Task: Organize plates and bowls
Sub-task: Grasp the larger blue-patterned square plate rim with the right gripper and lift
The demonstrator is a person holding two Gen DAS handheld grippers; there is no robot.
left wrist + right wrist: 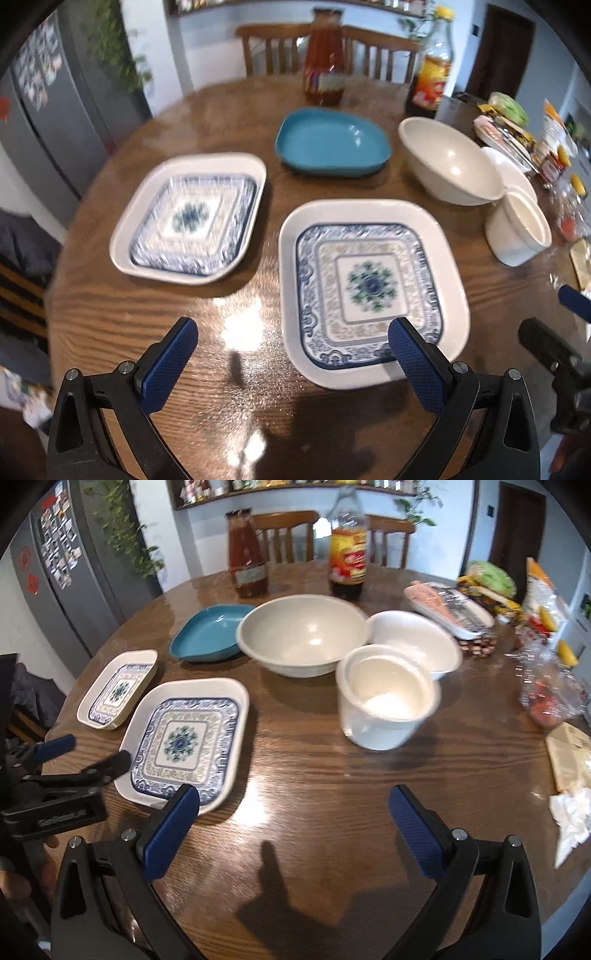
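Two square white plates with blue floral patterns lie on the round wooden table: a near one (369, 288) (184, 742) and a far-left one (192, 216) (118, 688). Behind them sits a teal dish (332, 142) (210, 633). A large cream bowl (448, 162) (303, 635), a white bowl (413, 638) and a small deep white bowl (517, 229) (384, 698) stand to the right. My left gripper (291, 354) (74, 753) hovers open over the near plate's front edge. My right gripper (291, 823) is open above bare table, holding nothing.
A sauce jar (247, 554) and a bottle (347, 554) stand at the table's far side, with wooden chairs (284, 535) behind. Food packets and bags (517, 602) crowd the right edge. A grey fridge (66, 572) stands at left.
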